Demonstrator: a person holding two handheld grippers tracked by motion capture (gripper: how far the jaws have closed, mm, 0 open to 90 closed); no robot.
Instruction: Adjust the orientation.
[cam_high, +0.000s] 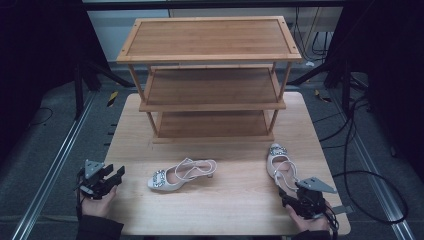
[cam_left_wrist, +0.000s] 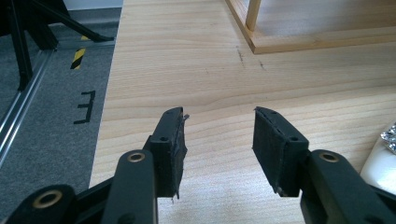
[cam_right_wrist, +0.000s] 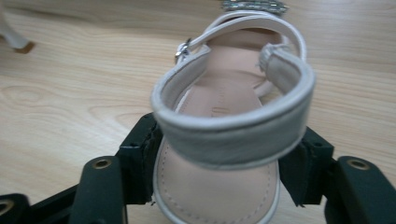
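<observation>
Sandals: 2 lying on worktop (cam_high: 235, 200). Right tool (cam_right_wrist: 219, 177) is straddling heel of right sandal (cam_high: 280, 165), jaws flanking it, not visibly clamping; heel looks the stiffest, safest hold, straps soft. Left tool (cam_left_wrist: 218, 144) is gaping, empty. Middle sandal (cam_high: 182, 174) is lying free. Beyond, 3-tier rack (cam_high: 210, 80) is standing empty.

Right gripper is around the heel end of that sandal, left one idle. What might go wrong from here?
1. The right gripper straddles only the heel end of the right sandal; lifted, its jewelled toe may droop or twist free.
2. The soft heel strap could buckle if squeezed.
3. The shelf rack stands close ahead; a swinging toe might knock its frame.
</observation>
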